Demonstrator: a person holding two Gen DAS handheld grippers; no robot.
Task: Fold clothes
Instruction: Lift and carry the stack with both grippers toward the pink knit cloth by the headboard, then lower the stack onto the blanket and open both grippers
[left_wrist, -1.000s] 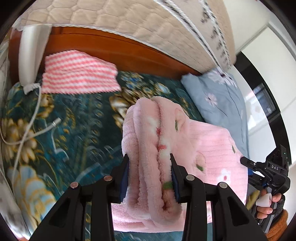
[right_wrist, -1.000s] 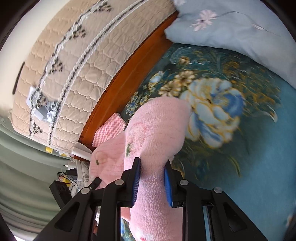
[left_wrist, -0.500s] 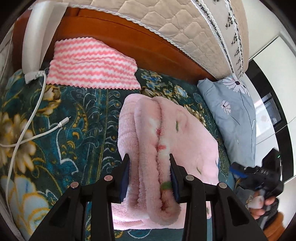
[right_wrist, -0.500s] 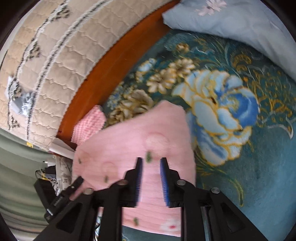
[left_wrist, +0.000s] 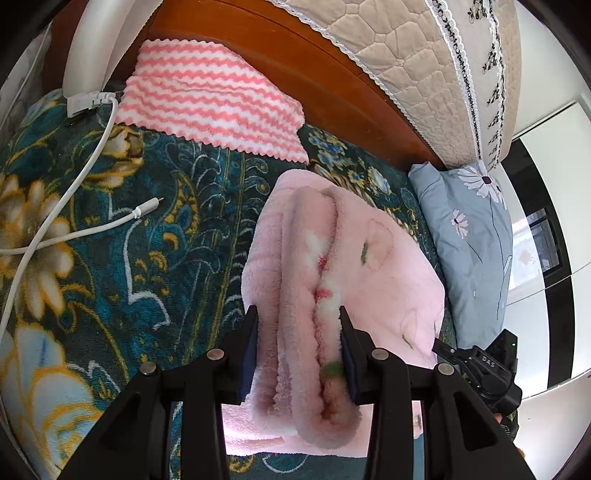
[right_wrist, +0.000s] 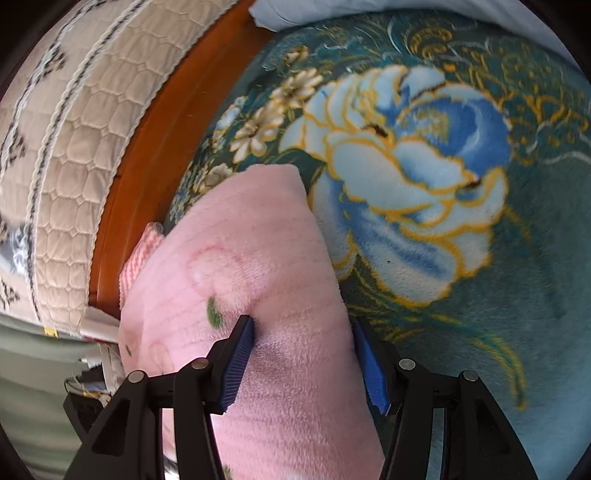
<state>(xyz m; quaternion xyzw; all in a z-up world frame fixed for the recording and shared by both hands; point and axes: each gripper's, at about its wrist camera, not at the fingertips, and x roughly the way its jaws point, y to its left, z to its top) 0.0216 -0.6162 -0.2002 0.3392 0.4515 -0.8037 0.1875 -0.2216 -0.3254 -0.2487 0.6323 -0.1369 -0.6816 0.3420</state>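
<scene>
A pink fleece garment (left_wrist: 369, 266) with a flower print lies folded on the teal floral blanket (left_wrist: 147, 280). My left gripper (left_wrist: 299, 347) is shut on a thick rolled fold at its near edge. In the right wrist view the same pink garment (right_wrist: 258, 258) rests on the blanket, and my right gripper (right_wrist: 303, 362) is open, its blue pads (right_wrist: 240, 358) spread wide either side of the cloth. The right gripper (left_wrist: 480, 365) also shows at the garment's right edge in the left wrist view.
A folded pink-and-white striped towel (left_wrist: 214, 110) lies against the wooden headboard (left_wrist: 332, 85). A white charging cable (left_wrist: 92, 229) trails across the blanket at left. A blue-grey flowered pillow (left_wrist: 476, 251) sits at right. A quilted beige cover (right_wrist: 74, 122) hangs over the headboard.
My right gripper has opened off the pink garment. Both grippers moved toward the headboard and the garment has come down flat on the blanket. The left gripper kept its hold.
</scene>
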